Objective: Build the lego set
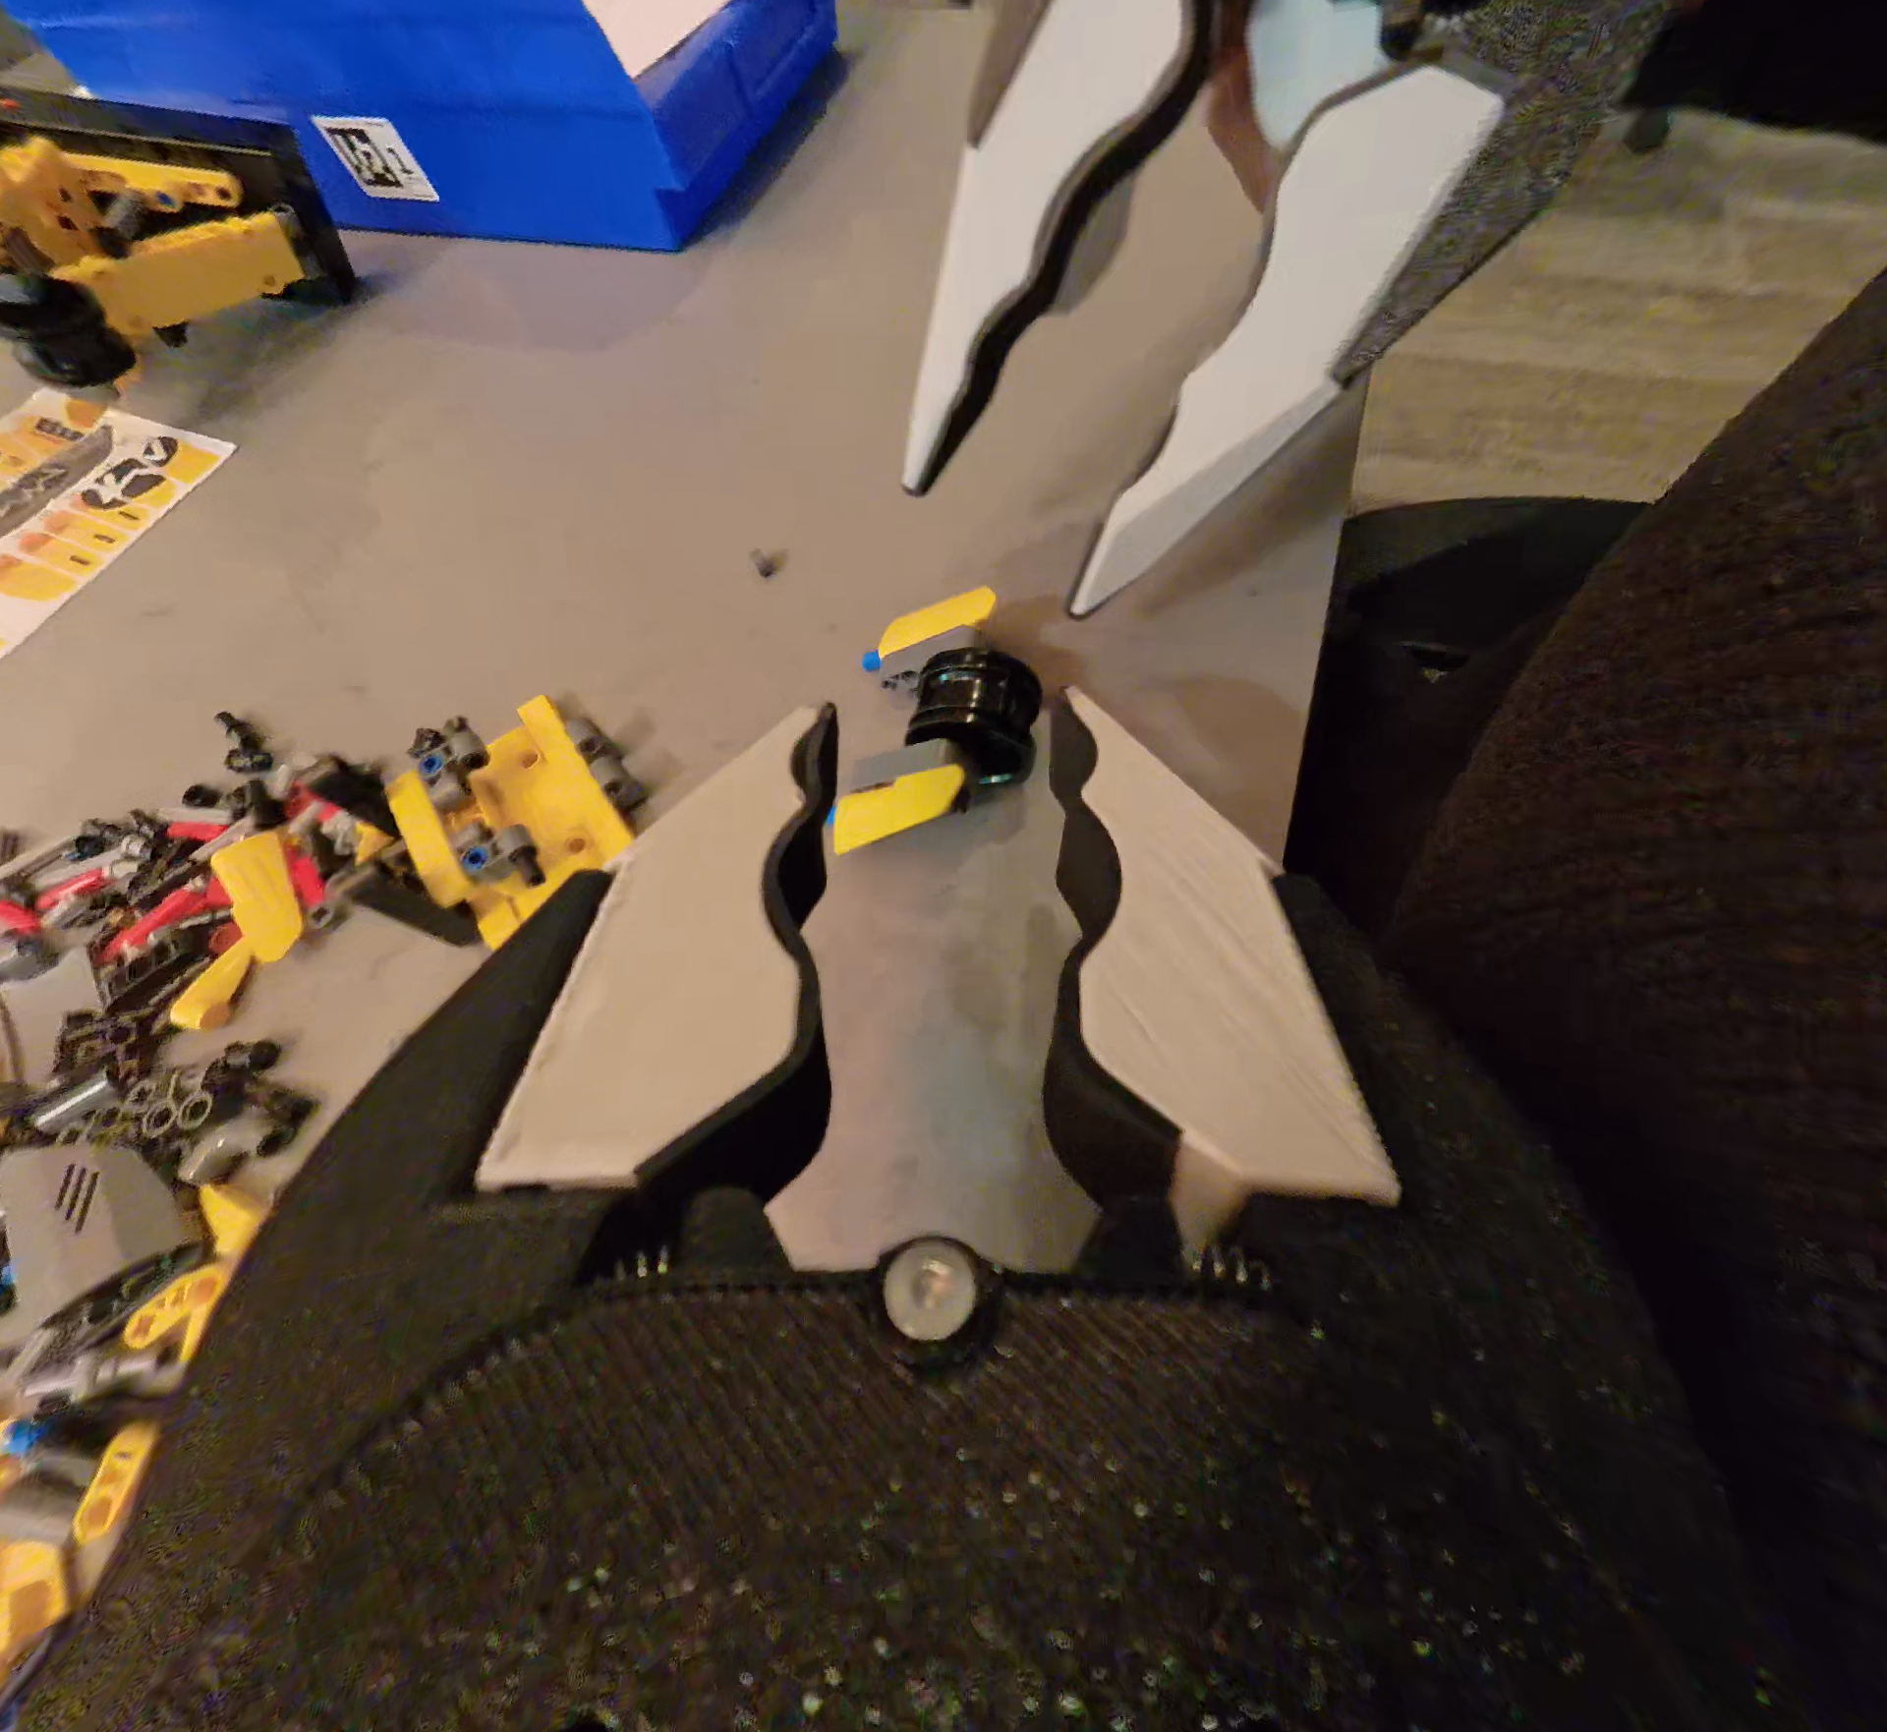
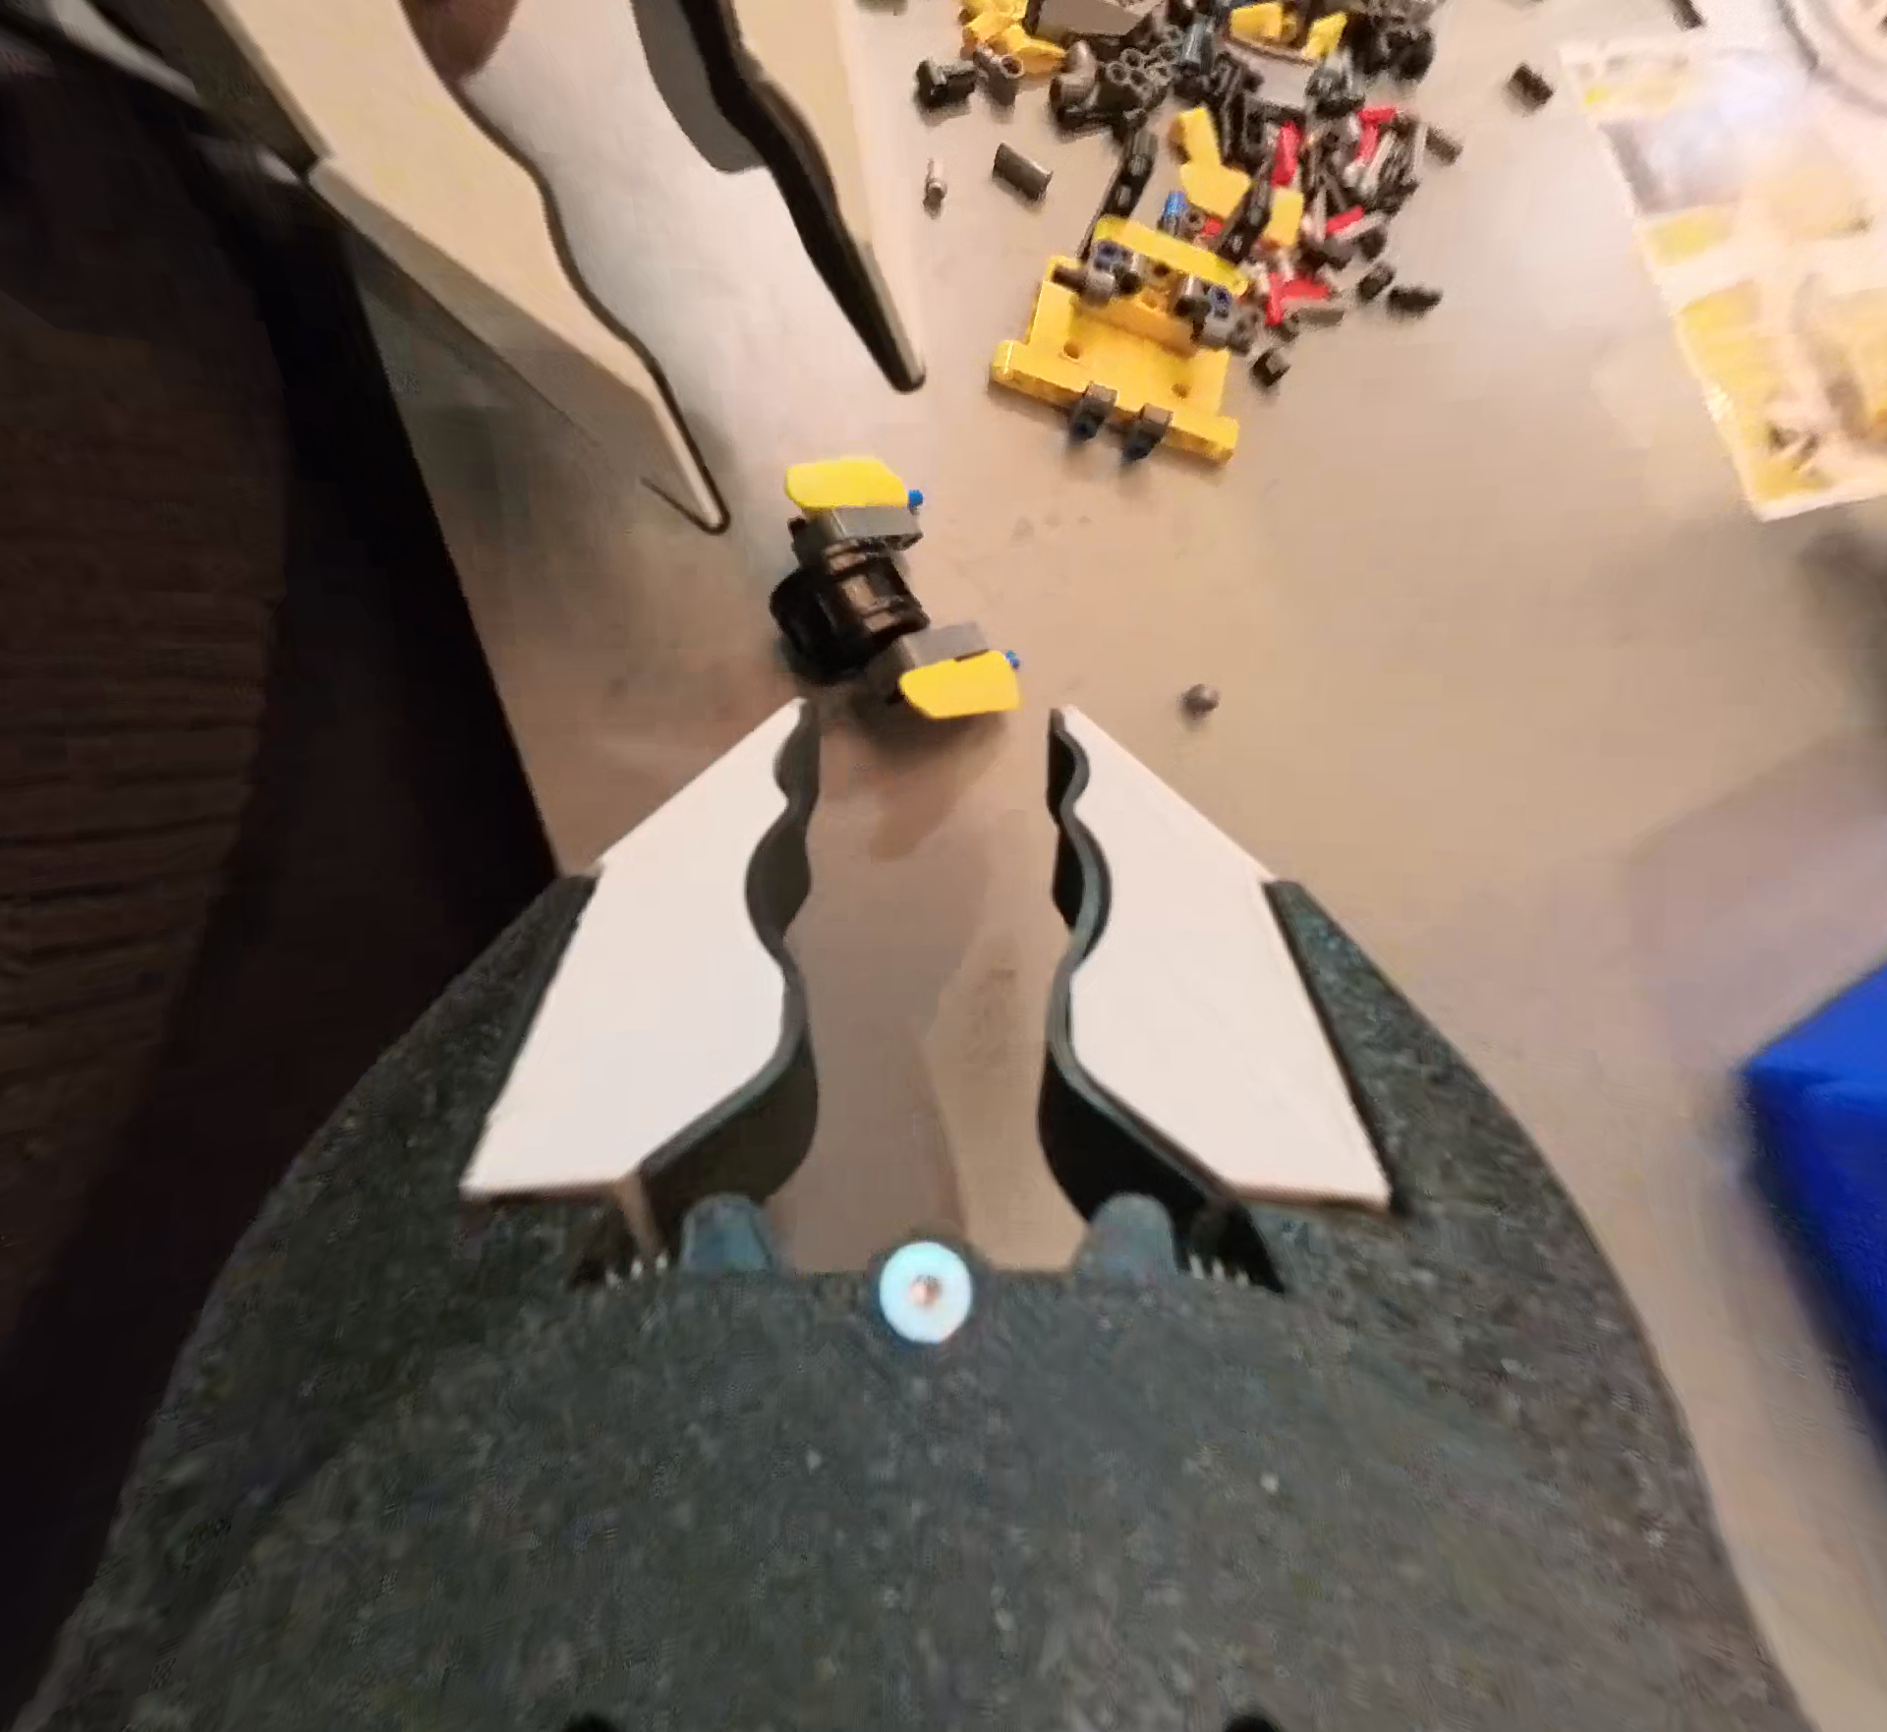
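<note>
A small assembly of a black ribbed hub with two grey-and-yellow arms (image 1: 945, 723) lies on the grey table near its edge. My left gripper (image 1: 945, 713) is open and empty, its tips on either side of the assembly, just short of it. My right gripper (image 2: 924, 713) is open and empty, its tips just short of the same assembly (image 2: 868, 606) from the opposite side. The right gripper also shows in the left wrist view (image 1: 996, 549), and the left gripper in the right wrist view (image 2: 812, 452). A tiny dark pin (image 1: 764, 563) lies nearby.
A pile of yellow, black, red and grey building parts (image 1: 204, 917) with a yellow frame piece (image 2: 1123, 345) lies beside the assembly. A blue bin (image 1: 408, 49), a partly built yellow vehicle (image 1: 123, 243) and an instruction sheet (image 1: 71, 498) stand farther off. The table edge (image 1: 1317, 713) is close. Some 5 cm of space lies between my two pairs of fingers. My right gripper's tips are some 30 cm from the partly built yellow vehicle (image 1: 123, 243).
</note>
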A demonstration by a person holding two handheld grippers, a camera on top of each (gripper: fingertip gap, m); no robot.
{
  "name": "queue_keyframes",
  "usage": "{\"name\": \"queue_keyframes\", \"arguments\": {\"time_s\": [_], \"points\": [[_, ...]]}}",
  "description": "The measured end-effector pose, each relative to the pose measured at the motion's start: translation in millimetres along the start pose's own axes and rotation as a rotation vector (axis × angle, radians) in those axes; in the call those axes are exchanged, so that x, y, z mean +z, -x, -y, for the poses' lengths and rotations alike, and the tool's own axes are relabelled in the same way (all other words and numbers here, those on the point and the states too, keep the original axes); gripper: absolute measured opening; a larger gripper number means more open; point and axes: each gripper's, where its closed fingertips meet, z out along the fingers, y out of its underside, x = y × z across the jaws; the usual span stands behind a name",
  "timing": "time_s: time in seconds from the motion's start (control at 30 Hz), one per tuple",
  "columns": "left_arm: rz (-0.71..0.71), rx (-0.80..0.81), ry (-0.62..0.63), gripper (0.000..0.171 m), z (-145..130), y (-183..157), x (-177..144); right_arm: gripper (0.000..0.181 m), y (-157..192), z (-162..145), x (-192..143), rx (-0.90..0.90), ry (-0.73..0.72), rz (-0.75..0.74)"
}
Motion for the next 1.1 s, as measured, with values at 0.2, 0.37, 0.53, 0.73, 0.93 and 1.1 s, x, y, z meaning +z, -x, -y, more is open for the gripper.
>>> {"name": "queue_keyframes", "arguments": {"time_s": [0.2,0.37,0.53,0.73,0.93,1.1], "points": [[0.058,-0.048,0.031,0.039,-20,17,-16,0.091,-11,-11,0,0.476,-0.108,-0.099],[0.086,-0.113,-0.066,0.039,-16,25,-35,0.114,7,-18,9,0.728,-0.205,-0.102],[0.044,-0.174,-0.171,0.041,-6,28,-47,0.086,8,-32,17,0.557,-0.069,-0.353],[-0.045,-0.274,-0.213,0.046,-3,30,-52,0.071,18,-23,18,0.524,-0.110,-0.456],[-0.016,-0.285,-0.209,0.046,-4,36,-51,0.071,35,4,33,0.513,-0.164,-0.420],[-0.005,-0.272,-0.184,0.046,-6,36,-47,0.070,19,-1,34,0.574,-0.148,-0.439]]}}
